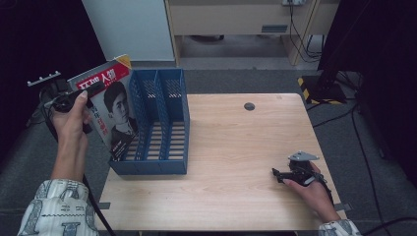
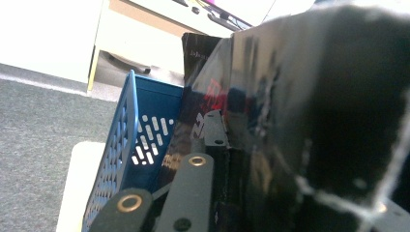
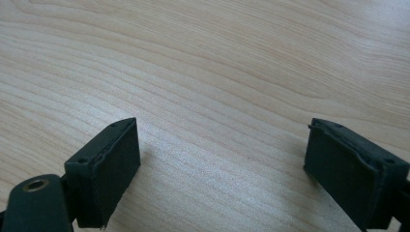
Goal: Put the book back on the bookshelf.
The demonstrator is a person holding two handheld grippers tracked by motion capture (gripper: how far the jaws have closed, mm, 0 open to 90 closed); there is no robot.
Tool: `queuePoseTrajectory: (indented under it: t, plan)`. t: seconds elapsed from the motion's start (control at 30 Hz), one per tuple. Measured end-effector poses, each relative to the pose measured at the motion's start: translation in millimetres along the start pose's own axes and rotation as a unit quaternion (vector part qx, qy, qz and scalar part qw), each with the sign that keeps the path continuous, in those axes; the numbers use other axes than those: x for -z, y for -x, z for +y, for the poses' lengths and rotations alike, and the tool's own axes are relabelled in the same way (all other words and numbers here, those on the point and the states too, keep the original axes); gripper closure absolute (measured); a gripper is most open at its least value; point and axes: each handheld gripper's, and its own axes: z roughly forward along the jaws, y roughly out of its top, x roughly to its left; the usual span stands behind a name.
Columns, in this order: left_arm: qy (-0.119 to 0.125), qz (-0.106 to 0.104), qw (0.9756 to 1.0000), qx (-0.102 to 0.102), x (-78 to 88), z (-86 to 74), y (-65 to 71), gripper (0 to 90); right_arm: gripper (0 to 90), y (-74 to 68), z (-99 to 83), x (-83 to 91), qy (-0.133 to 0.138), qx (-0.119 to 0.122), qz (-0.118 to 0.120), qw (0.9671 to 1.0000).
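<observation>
Magazine (image 1: 115, 105): red masthead, white Chinese characters, portrait cover; tilted into blue file rack (image 1: 162, 125).
Left gripper (image 1: 91, 91): jaws clamp magazine.
Right gripper (image 1: 276, 173): jaws wide, on bench (image 1: 236, 147).

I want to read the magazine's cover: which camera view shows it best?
The high view: the magazine faces the camera, cover portrait and red title visible, leaning at the blue file rack. The left gripper view shows only its dark glossy surface, blurred, up close. The right gripper view shows bare table.
</observation>
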Motion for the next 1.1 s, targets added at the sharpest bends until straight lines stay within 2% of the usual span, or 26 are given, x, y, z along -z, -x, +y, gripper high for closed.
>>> queuePoseTrajectory:
  t: [0.43, 1.1]
  plan:
    - [0.006, -0.006, 0.9999, -0.007, -3.2, -3.5, 2.3, 86.1, 12.8, 0.0, 0.0, 0.0, 0.000, 0.000, 0.000, 1.0000]
    - [0.011, -0.011, 0.9999, -0.006, -3.0, -10.2, -1.1, 86.1, 12.8, -0.3, -0.1, 0.2, -0.001, -0.001, 0.001, 1.0000]
